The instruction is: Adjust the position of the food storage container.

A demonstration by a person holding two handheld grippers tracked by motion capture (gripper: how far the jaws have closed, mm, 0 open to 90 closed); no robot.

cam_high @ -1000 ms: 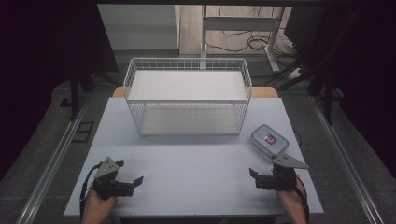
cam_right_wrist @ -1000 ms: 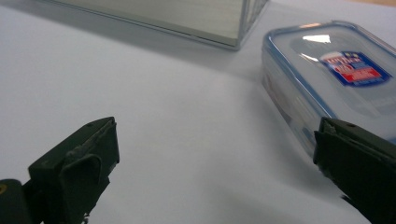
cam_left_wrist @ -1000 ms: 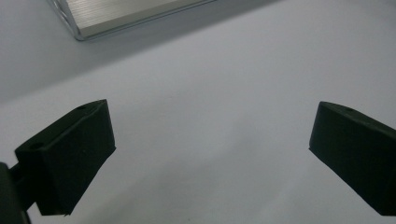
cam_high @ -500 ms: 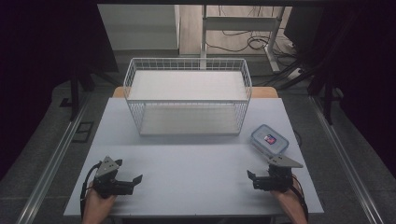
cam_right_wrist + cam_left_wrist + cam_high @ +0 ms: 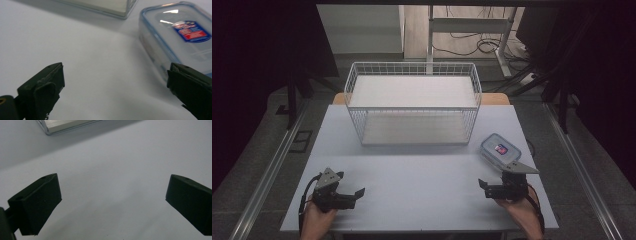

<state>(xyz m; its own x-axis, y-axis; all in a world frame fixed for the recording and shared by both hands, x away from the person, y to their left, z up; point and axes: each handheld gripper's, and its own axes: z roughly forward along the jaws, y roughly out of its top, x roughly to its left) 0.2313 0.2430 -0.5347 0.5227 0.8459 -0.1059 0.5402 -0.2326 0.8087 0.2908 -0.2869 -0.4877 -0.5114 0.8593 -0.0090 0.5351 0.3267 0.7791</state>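
A clear lidded food container (image 5: 499, 149) with a blue seal and a red-and-blue label lies on the white table (image 5: 422, 170), right of a white wire basket (image 5: 412, 102). My right gripper (image 5: 483, 188) rests near the front right edge, just in front of the container, jaws open and pointing left. In the right gripper view the open gripper (image 5: 115, 87) holds nothing, and the container (image 5: 185, 37) lies just beyond its right jaw. My left gripper (image 5: 355, 195) sits at the front left, open and pointing right. In the left gripper view the gripper (image 5: 112, 202) has bare table between its jaws.
The wire basket stands at the back middle of the table with a pale flat floor (image 5: 412, 130). Its base corner (image 5: 67, 126) shows at the top of the left gripper view. Dark floor, metal rails and desk legs surround the table.
Both grippers stay almost where they were; the right one has only shifted a touch. Nothing was taken hold of or let go.
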